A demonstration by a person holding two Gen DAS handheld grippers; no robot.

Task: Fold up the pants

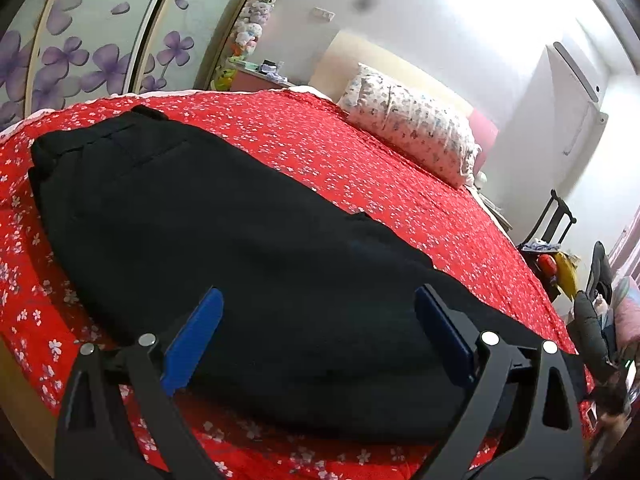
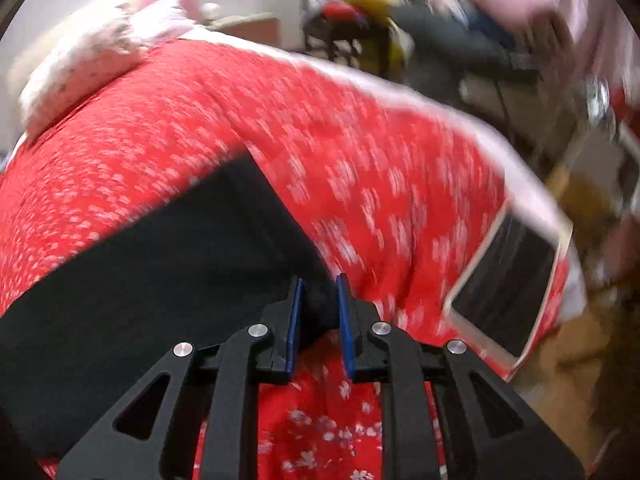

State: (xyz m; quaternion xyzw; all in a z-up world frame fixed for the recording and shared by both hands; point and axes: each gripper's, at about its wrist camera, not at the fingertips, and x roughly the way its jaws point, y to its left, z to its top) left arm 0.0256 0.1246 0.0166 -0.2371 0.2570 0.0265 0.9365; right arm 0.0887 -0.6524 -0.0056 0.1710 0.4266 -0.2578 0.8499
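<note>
Your bed point(image 1: 400, 184) is covered edge to edge with a red sheet printed in small white flowers. The black pants point(image 1: 224, 240) lie stretched along it, waistband toward the far corner by the flowered wardrobe doors, one end running to the near edge. A pale floral pillow point(image 1: 416, 128) rests at the head by the wall, well apart from the pants, and in the right wrist view a phone point(image 2: 508, 284) with a dark screen lies flat near the bed's edge, beside the pants' end.
</note>
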